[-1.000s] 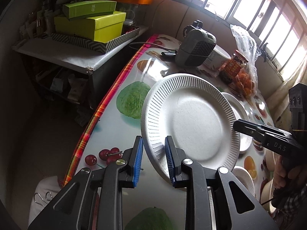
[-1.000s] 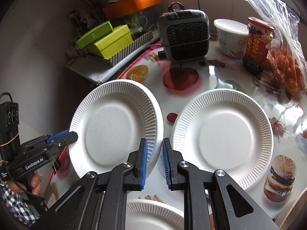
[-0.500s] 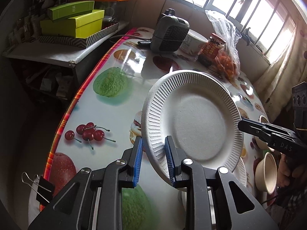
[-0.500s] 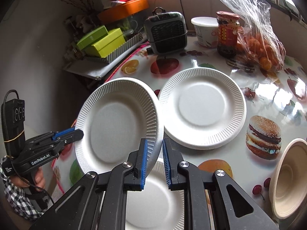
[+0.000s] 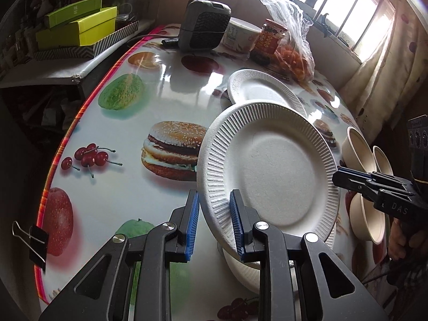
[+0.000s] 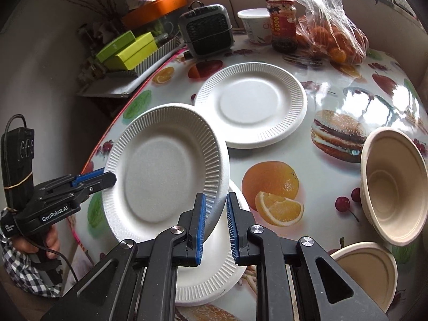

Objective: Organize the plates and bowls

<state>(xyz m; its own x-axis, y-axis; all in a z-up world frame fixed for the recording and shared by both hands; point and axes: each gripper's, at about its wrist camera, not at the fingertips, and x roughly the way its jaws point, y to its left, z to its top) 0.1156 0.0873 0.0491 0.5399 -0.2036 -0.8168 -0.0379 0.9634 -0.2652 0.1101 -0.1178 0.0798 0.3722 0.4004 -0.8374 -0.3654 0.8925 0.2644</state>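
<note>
The held plate (image 5: 270, 171) has travelled across the desk (image 5: 165, 85), away from the fan heater at the far end and toward the near edge. It now hangs tilted above a second plate (image 6: 214, 275) that lies flat there, while a far plate (image 6: 251, 107), which it used to hide in the left wrist view, shows beyond it. The step in hand looks like stacking the plates: this one is being brought over the pile's base.

Two tan bowls, a tipped bowl (image 6: 393, 182) and a near bowl (image 6: 366, 270), wait untouched on the right side.

The left hand-held gripper (image 5: 214, 198) pinches the held plate's ribbed rim between its blue pads. The right hand-held gripper (image 6: 216, 200) is pressed close, with the opposite rim seemingly caught between its pads.

Next, I judge, the plate wants levelling and centring over the second plate, then lowering until the rims nest before both grips let go. After that, the far plate still has to be fetched.
</note>
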